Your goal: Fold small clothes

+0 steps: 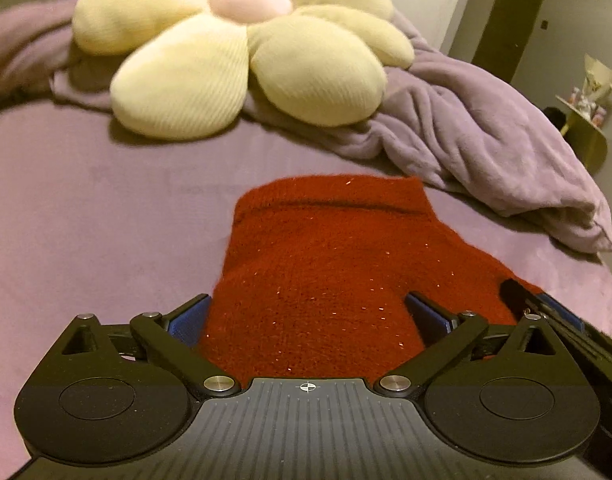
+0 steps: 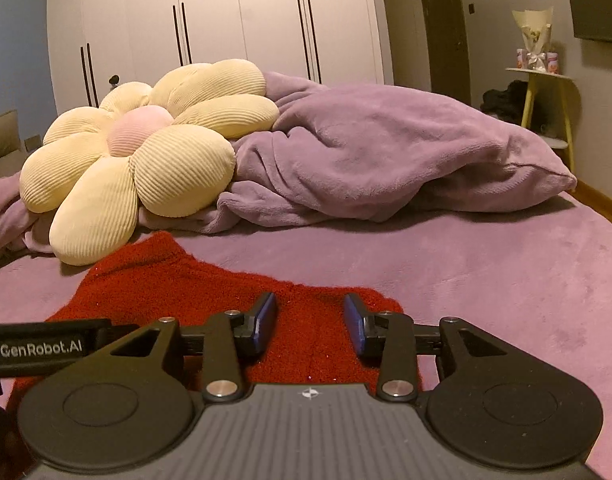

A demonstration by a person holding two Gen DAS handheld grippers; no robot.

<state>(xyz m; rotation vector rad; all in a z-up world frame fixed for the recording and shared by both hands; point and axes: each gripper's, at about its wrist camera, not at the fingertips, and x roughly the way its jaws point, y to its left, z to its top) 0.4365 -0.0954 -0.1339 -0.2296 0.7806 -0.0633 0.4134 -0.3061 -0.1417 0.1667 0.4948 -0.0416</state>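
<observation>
Your red knit garment (image 1: 317, 264) lies flat on the purple bed (image 1: 86, 216), reaching forward from under both tools. It looks like a small sweater, its collar end farthest ahead of the jaws in the left wrist view, though you cannot tell from here whether a fold is already in it.

Your left gripper (image 1: 306, 314) has its jaws spread wide, with the near edge of the knit lying between them and nothing pinched. Your right gripper (image 2: 309, 320) also has its jaws apart, less widely, low over the right-hand part of the same near edge; again nothing is held. The right tool's body shows just beside the left jaws, so the two tools sit close together along one hem.

Judged from this, you are at the grasp stage of a fold: both tools lined up on the near edge, not yet closed. The next move likely calls for lowering until one finger slips under the hem, closing both sets of jaws on the fabric, then carrying the edge forward toward the collar together so the fold stays square.

Well ahead of the jaws, the flower cushion (image 2: 138, 152) and the bunched blanket (image 2: 385, 152) stay clear of the garment.
</observation>
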